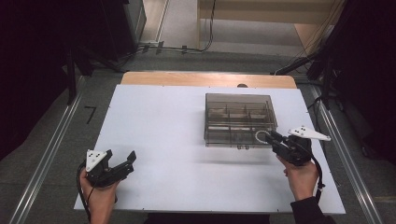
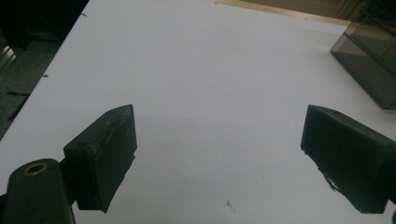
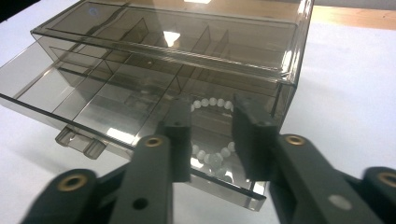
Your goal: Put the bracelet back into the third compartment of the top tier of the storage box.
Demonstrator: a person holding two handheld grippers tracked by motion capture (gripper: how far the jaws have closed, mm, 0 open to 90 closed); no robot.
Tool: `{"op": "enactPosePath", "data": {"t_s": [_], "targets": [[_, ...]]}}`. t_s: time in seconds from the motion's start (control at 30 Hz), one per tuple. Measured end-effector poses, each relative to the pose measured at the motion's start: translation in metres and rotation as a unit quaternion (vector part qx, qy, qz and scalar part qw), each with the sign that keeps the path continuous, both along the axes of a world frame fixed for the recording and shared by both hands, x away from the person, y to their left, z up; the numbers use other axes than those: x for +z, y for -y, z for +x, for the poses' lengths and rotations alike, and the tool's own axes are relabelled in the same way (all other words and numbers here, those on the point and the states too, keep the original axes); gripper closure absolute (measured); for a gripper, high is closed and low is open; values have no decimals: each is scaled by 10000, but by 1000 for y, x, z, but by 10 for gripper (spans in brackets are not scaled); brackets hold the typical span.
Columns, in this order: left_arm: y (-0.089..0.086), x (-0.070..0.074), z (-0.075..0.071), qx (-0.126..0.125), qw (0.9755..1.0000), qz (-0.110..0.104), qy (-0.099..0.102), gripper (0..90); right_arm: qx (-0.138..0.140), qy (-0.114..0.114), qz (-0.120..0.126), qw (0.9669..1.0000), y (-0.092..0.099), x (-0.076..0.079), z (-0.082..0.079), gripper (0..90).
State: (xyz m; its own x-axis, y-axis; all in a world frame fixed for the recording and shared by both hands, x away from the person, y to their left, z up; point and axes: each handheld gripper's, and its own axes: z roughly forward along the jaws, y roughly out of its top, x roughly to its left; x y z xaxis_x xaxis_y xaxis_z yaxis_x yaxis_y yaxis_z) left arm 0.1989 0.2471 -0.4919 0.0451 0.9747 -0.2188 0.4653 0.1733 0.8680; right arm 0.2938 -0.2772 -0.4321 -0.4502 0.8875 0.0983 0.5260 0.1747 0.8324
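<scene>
A smoky clear plastic box (image 1: 238, 107) with divided compartments stands on the white table (image 1: 159, 135), right of centre. Its drawer (image 3: 56, 88) is pulled out toward me. My right gripper (image 1: 271, 138) hovers over the drawer's front right corner, its jaws narrowed onto a loop of white beads, a bracelet (image 3: 219, 156). In the high view the bracelet (image 1: 258, 136) shows as a small ring at the jaw tips. The loop sits between the two fingers of the right gripper (image 3: 212, 112) above a drawer compartment. My left gripper (image 1: 121, 157) rests wide open and holds nothing at the table's near left.
The drawer has a small pull tab (image 3: 79, 141) on its front. In the left gripper view the open jaws (image 2: 219, 154) frame bare white table, with the box's corner (image 2: 369, 60) far right. A wooden edge (image 1: 205, 78) runs along the table's back.
</scene>
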Motion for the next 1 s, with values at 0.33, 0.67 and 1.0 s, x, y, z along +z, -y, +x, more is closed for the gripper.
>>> {"op": "enactPosePath", "data": {"t_s": [0.33, 0.67, 1.0], "targets": [[0, 0, 0, 6, 10000, 3, -3, 106, 32, -21, -1, 10000, -3, 2, 0, 445], [0, 0, 0, 4, 10000, 3, 3, 107, -29, 63, 1, 10000, -5, 4, -1, 316], [0, 1, 0, 3, 10000, 0, 4, 106, 9, 148, 0, 9999, -7, 7, -5, 268]]}}
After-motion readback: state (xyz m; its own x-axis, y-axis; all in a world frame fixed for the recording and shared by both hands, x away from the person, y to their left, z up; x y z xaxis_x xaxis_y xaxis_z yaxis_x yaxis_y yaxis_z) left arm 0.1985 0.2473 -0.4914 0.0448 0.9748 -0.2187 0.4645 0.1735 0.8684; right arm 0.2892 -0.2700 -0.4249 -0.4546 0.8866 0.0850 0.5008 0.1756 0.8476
